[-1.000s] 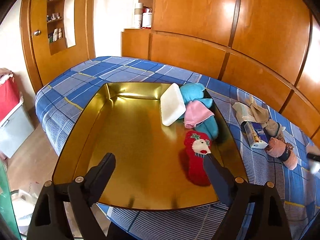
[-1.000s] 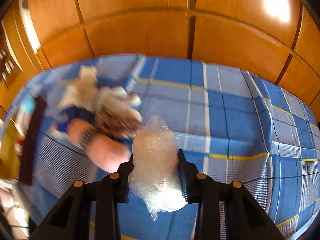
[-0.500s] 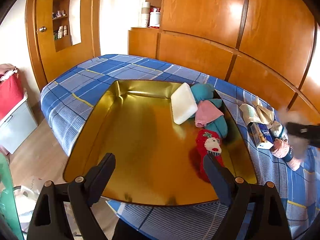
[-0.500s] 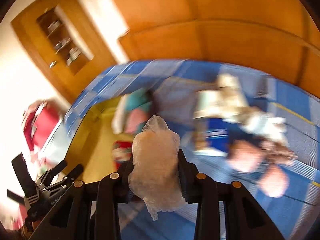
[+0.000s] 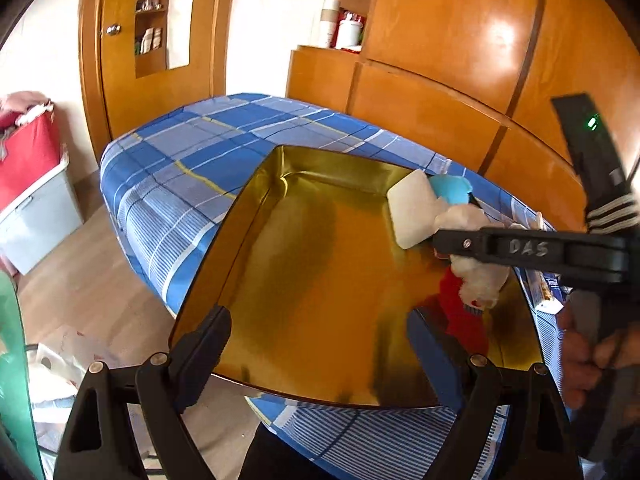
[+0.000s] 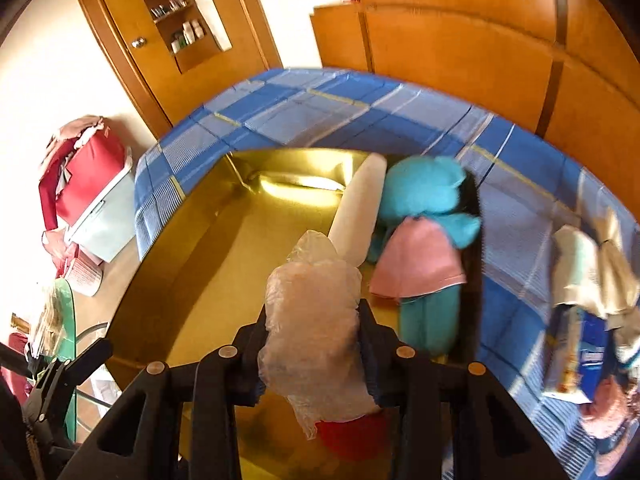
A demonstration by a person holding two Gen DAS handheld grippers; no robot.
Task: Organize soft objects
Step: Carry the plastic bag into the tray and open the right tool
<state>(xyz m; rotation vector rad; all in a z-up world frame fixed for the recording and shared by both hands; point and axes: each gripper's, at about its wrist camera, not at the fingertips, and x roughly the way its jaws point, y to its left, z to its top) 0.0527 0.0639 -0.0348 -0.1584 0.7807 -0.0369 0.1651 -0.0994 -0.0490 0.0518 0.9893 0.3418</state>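
Plastic bag point(image 6: 320, 320), crumpled and clear, sits pinched tight between the fingers of the right gripper point(image 6: 314, 340), hanging over the right side of the gold tray point(image 6: 192, 248) on the blue plaid bed point(image 6: 320, 100). Just beyond it in the tray lie a white foam pad point(image 6: 360, 212), a teal plush point(image 6: 428, 192) with a pink cloth point(image 6: 420, 264) on it, and a red stocking point(image 5: 460, 308) underneath. The left gripper point(image 5: 320, 344) hangs at the tray's near edge, jaws spread wide and holding nothing.
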